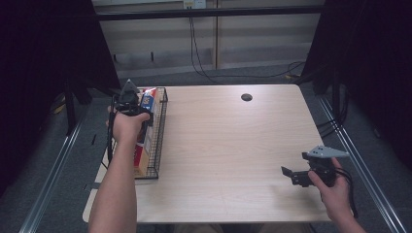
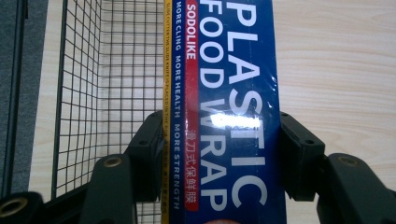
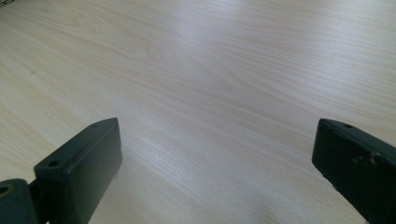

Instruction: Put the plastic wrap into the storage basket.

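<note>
My left gripper (image 2: 219, 154) clamps both jaws on the blue plastic wrap box (image 2: 229, 112), which sits over the wire basket (image 1: 160, 141) at the table's (image 1: 228, 145) left edge. My right gripper (image 3: 215, 172) hangs spread apart above bare wood.

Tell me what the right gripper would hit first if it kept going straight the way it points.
Probably the bare table: the right gripper, fingers apart, points slightly down at open wood; nothing else lies in its line, though depth is unclear.
</note>
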Available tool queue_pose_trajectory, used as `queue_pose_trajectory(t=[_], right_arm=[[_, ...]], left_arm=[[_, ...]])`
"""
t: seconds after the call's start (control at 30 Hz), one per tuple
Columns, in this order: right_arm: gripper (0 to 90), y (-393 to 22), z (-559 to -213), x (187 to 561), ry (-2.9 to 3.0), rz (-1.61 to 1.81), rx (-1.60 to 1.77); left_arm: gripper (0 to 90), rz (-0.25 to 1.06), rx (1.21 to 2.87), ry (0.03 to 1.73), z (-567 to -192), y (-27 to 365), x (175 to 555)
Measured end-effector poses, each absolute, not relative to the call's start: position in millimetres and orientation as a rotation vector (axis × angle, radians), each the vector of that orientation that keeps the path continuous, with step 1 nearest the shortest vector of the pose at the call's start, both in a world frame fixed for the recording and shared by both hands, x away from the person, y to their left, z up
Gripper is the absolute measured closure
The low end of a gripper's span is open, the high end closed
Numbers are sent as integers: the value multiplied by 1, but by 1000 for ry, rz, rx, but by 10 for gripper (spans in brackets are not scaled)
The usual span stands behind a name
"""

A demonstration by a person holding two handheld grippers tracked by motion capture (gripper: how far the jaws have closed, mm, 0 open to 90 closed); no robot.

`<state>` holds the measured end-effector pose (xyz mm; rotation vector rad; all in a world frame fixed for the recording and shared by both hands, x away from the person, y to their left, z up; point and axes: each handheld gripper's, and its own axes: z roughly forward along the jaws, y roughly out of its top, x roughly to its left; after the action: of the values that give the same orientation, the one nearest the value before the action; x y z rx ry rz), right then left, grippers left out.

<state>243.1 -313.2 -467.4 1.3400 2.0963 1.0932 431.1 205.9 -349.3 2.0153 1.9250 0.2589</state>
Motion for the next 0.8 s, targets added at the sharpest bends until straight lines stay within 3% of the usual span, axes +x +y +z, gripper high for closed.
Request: queue_pose_trajectory(t=[0.8], right_arm=[[17, -312, -468, 244, 2099, 1085, 1336]], left_arm=[[430, 247, 1990, 1970, -377, 214, 442]])
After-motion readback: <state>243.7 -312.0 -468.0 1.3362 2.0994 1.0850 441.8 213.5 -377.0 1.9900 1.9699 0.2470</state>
